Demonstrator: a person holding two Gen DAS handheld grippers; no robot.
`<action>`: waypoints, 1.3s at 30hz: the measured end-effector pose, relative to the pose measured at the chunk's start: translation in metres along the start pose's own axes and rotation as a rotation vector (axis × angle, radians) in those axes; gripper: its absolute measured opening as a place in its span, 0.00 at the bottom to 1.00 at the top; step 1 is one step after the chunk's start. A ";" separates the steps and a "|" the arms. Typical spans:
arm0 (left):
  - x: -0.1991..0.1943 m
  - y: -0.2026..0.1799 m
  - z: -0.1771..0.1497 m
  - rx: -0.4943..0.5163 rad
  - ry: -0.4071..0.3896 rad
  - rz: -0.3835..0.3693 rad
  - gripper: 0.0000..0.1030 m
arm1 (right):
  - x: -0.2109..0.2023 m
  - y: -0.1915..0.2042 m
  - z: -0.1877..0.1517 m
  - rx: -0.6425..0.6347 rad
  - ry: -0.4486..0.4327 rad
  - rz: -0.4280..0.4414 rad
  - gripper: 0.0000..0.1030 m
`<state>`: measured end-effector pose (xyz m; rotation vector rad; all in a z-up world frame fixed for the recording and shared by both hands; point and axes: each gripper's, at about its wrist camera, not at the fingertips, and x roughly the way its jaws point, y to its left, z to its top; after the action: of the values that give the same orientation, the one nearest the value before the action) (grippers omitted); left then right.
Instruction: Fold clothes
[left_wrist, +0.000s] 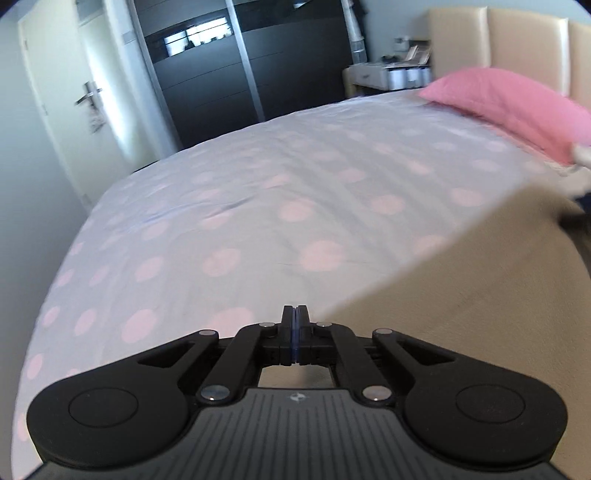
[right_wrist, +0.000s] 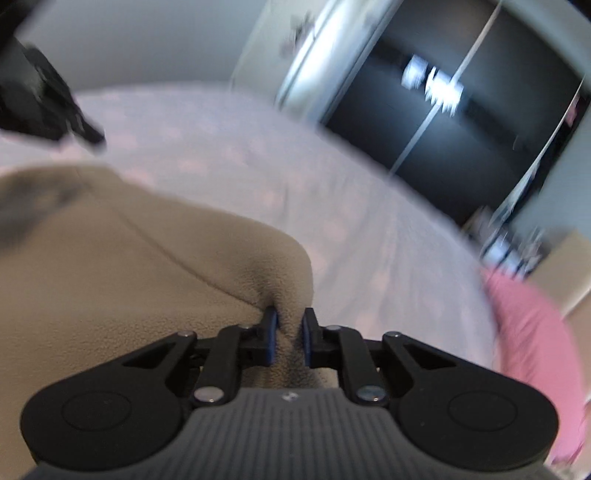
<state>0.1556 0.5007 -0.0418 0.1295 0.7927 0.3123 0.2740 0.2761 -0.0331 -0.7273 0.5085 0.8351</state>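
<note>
Two claws hold a beige fleece above a bed.

The left claw (left_wrist: 295, 314) has its jaws pressed together at the fleece's (left_wrist: 461, 295) edge; whether cloth is pinched there cannot be told. The right claw (right_wrist: 289, 325) is clamped on a bunched fold of fleece (right_wrist: 129, 266). Beyond lie the dotted bed sheet (left_wrist: 258, 192) and a pink pillow (left_wrist: 509, 99).

Garment (left_wrist: 461, 295) lies on bed (left_wrist: 258, 206), pillow (left_wrist: 517, 107) beyond.
</note>
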 end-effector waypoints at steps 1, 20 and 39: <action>-0.004 0.005 -0.005 -0.014 0.006 -0.003 0.00 | 0.017 -0.003 -0.003 0.047 0.050 0.030 0.16; -0.092 0.071 -0.157 -0.364 0.180 -0.122 0.54 | -0.071 -0.058 -0.137 0.596 0.133 0.128 0.70; -0.091 0.057 -0.212 -0.445 0.343 -0.041 0.05 | -0.083 0.001 -0.239 0.722 0.357 0.194 0.28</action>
<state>-0.0690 0.5250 -0.1143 -0.3664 1.0435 0.4719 0.1961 0.0578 -0.1349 -0.1514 1.1421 0.6310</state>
